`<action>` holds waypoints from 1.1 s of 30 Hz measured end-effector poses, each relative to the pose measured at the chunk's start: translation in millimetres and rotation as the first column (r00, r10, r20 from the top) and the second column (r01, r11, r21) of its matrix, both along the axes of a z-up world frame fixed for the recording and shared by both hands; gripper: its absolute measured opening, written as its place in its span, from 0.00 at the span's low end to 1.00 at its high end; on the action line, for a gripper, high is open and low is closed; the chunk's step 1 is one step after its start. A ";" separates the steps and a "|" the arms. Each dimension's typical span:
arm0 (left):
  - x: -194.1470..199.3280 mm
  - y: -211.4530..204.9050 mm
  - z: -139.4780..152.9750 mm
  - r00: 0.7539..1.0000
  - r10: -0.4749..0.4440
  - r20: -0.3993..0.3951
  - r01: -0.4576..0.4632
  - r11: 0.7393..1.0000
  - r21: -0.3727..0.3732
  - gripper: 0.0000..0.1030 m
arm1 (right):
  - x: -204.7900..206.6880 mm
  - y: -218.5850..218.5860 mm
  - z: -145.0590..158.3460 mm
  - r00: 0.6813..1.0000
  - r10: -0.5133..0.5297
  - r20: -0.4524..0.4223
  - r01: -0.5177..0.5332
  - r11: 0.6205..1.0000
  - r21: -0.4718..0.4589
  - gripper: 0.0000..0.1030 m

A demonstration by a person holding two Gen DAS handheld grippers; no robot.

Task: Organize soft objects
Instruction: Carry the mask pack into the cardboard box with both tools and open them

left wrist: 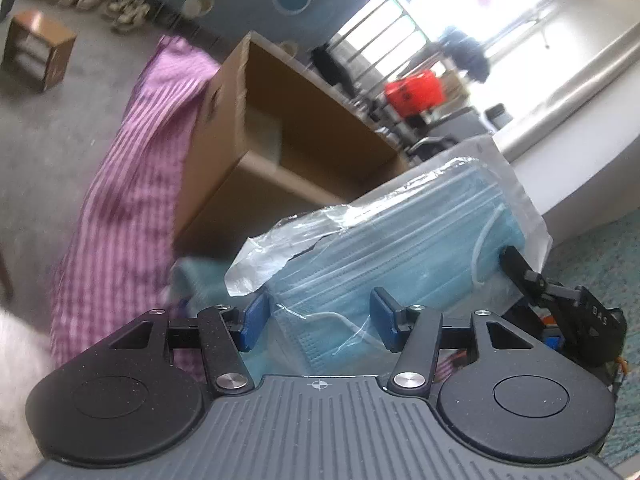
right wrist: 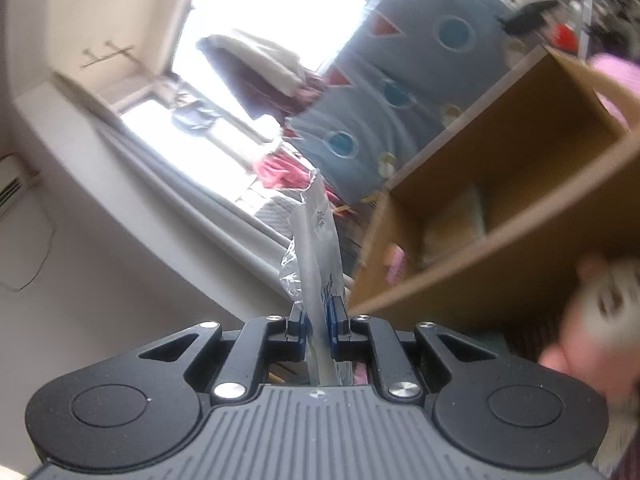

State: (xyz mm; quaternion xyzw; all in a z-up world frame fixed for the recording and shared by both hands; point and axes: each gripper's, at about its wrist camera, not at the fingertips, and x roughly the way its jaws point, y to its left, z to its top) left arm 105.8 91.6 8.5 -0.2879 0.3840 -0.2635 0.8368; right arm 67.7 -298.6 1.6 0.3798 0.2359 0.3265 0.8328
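Mask pack point(left wrist: 404, 240) pinched in R gripper point(right wrist: 318, 330); L gripper point(left wrist: 320, 320) wide apart

Pale blue masks point(left wrist: 400, 248) in clear plastic sit centre, purple-and-white striped cloth point(left wrist: 132, 184) at left, brown cardboard box point(left wrist: 280, 136) behind.

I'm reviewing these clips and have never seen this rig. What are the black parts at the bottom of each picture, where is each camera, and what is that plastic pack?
Each picture comes from a fisheye camera on a hand-held two-finger gripper, looking along its fingers. In the left wrist view, the left gripper is open around a plastic pack of blue face masks; the right gripper grips the pack's far edge. In the right wrist view, that gripper is shut on the pack's edge. Beyond stands an open cardboard box, beside a purple checked cloth.
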 end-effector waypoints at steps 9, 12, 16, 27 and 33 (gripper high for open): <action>62.2 -40.4 67.6 0.990 -0.017 0.138 0.007 0.997 0.075 0.55 | 77.1 -34.9 54.8 0.998 -0.001 0.056 -0.001 1.000 0.025 0.11; 100.6 -62.4 75.7 0.991 -0.022 0.132 0.008 0.994 0.109 0.56 | 116.1 -53.4 58.1 1.000 -0.017 0.017 0.016 0.999 0.039 0.11; 158.0 -89.9 68.7 0.998 -0.016 0.058 0.008 0.991 0.137 0.56 | 173.4 -73.5 46.1 0.997 -0.037 -0.062 0.040 0.998 0.053 0.11; 237.1 -134.1 -6.2 0.970 -0.013 -0.241 0.073 0.967 0.242 0.59 | 296.2 -77.7 -37.8 0.914 -0.068 -0.400 -0.008 0.982 -0.186 0.11; 235.6 -132.8 -16.8 0.969 -0.041 -0.243 0.099 0.967 0.233 0.59 | 326.9 -51.1 -57.4 0.875 -0.113 -0.470 -0.076 0.929 -0.363 0.11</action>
